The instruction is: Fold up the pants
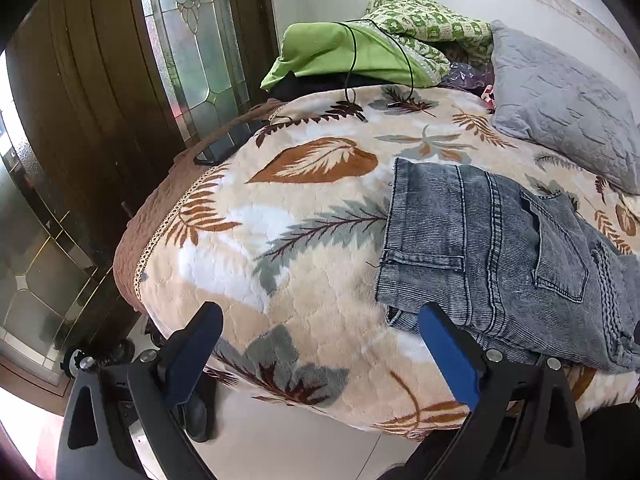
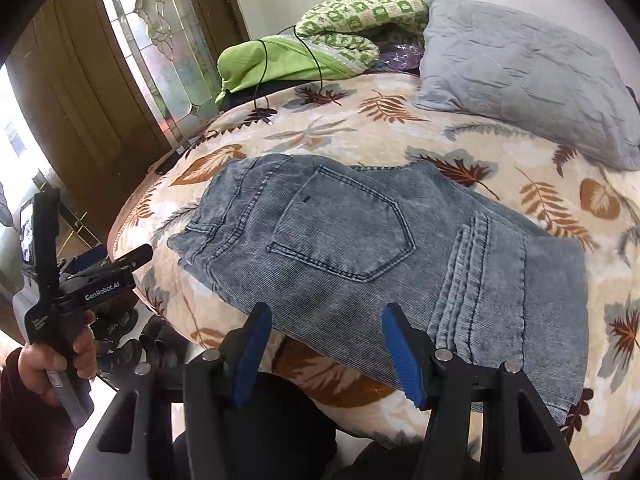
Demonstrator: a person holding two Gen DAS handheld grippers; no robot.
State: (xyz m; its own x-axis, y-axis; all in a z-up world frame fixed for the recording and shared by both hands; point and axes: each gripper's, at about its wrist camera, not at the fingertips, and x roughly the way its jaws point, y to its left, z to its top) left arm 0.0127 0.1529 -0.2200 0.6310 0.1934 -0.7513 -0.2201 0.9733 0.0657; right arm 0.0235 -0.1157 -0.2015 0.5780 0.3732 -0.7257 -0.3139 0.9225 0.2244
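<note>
My right hand-held gripper [image 2: 324, 320] hovers with its blue pads spread apart and nothing between them, just above the near edge of the bed [image 2: 500, 152]. My left hand-held gripper [image 1: 320, 320] stands wide and empty too, off to the left of the folded cloth, its right pad just beside the fold's near corner. The faded blue-grey denim pants [image 2: 360, 240] lie folded flat on the leaf-patterned cream blanket [image 1: 280, 240], by the bed's near edge, back pocket facing up. Toward the far edge rest a grey quilted pillow [image 2: 520, 76] and a heap of green bedding [image 1: 340, 52] with a thin black cable [image 1: 352, 60] trailing over it.
</note>
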